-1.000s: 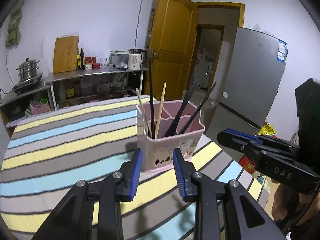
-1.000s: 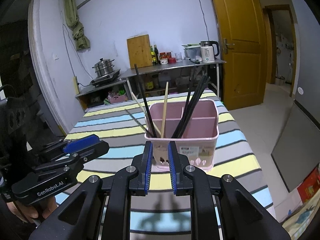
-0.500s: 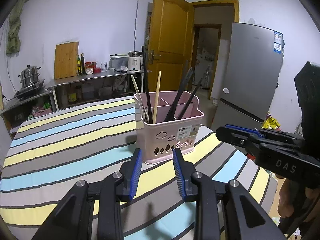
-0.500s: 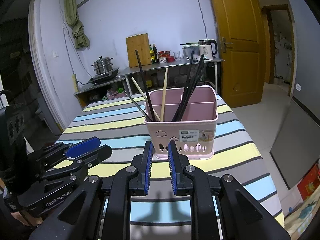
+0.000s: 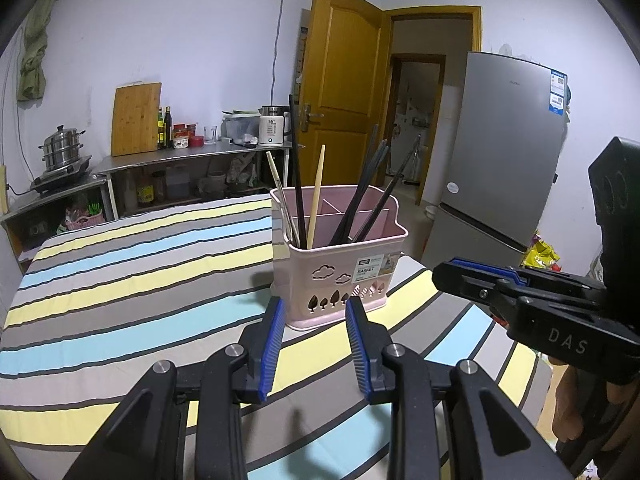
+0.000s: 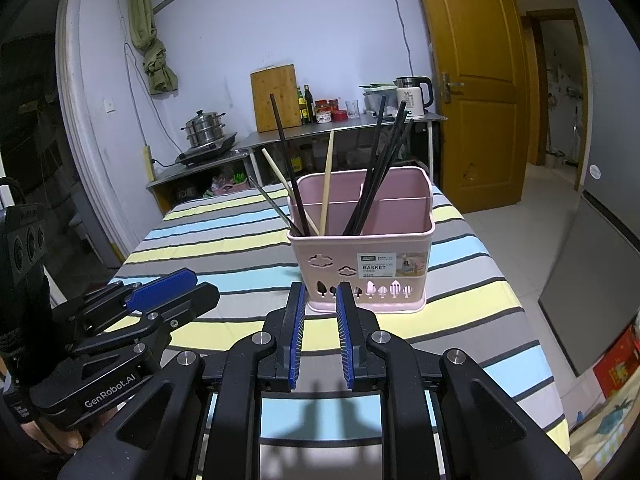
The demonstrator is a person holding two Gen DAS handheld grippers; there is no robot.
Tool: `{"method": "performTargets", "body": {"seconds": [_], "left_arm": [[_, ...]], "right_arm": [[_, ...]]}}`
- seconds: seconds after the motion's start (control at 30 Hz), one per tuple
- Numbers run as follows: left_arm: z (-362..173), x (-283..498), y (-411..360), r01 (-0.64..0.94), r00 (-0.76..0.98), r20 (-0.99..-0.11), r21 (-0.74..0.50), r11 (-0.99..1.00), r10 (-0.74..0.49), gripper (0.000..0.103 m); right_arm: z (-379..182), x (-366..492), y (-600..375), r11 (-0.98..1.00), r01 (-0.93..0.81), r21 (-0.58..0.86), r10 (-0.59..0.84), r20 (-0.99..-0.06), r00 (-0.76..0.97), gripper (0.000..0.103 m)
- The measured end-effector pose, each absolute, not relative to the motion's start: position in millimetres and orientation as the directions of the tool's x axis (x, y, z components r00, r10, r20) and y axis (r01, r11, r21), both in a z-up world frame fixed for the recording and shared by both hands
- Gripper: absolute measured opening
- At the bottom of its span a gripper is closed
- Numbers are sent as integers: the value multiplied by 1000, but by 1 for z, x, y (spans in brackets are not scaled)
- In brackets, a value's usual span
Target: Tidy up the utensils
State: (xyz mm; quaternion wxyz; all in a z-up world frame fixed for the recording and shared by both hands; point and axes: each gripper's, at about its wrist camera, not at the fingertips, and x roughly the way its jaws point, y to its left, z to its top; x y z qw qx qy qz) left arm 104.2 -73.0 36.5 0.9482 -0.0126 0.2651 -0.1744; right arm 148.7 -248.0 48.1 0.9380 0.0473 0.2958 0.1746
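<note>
A pink utensil basket (image 5: 336,264) (image 6: 362,248) stands on the striped table (image 5: 132,292) (image 6: 224,240). Black chopsticks (image 5: 362,200) (image 6: 378,168) lean in its right front compartment. Pale wooden chopsticks (image 5: 316,196) (image 6: 327,184) and more black ones (image 5: 295,168) stand in the left compartment. My left gripper (image 5: 315,308) is open and empty, just short of the basket. My right gripper (image 6: 319,294) is open with a narrower gap, empty, also just short of the basket. Each gripper shows in the other's view, the right one (image 5: 520,300) and the left one (image 6: 132,312).
A steel counter (image 6: 340,126) with a kettle (image 6: 412,96), bottles and a cutting board (image 6: 276,98) stands behind the table. A steamer pot (image 6: 204,130) sits at the left. A grey fridge (image 5: 504,148) and a yellow door (image 5: 340,92) are on the right.
Both grippers have dropped lower and pulled back a little from the basket, so it is seen more from the side. Their openings have not changed.
</note>
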Motion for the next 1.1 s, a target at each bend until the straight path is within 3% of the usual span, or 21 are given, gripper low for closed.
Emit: {"method": "performTargets", "body": {"seconds": [1.1], "left_arm": [[35,105,-72,320,797,-504,-116,940,-333,31]], "right_arm": [[42,149,-243,935,-297,193,354,-553,754,16]]}}
